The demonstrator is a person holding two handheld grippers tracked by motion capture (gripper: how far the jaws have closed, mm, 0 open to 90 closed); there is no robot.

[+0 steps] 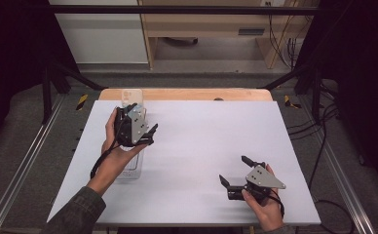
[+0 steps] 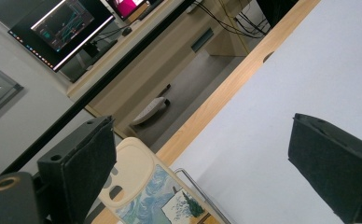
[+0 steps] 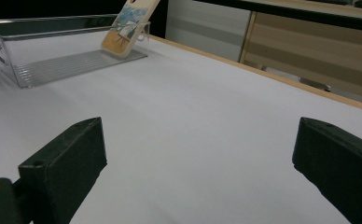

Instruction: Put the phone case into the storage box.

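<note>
Cream phone case with a painted blue-and-green back (image 3: pixel 128 25) leans upright against the far end wall of the clear plastic bin (image 3: pixel 53 65). Your left gripper (image 1: pixel 145 134) hovers above that bin, jaws spread, holding nothing. Your right gripper (image 1: pixel 236 170), well apart, is equally wide over the white tabletop (image 1: pixel 201 141).

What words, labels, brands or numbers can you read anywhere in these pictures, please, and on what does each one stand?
None can be read.
Monitor past the table: coloured lines and panels on a dark screen, too small and blurred to read.
Phone case leaning in the clear bin: a painted picture in blue and green, no lettering to make out.
Left gripper and right gripper: no marking legible.
</note>
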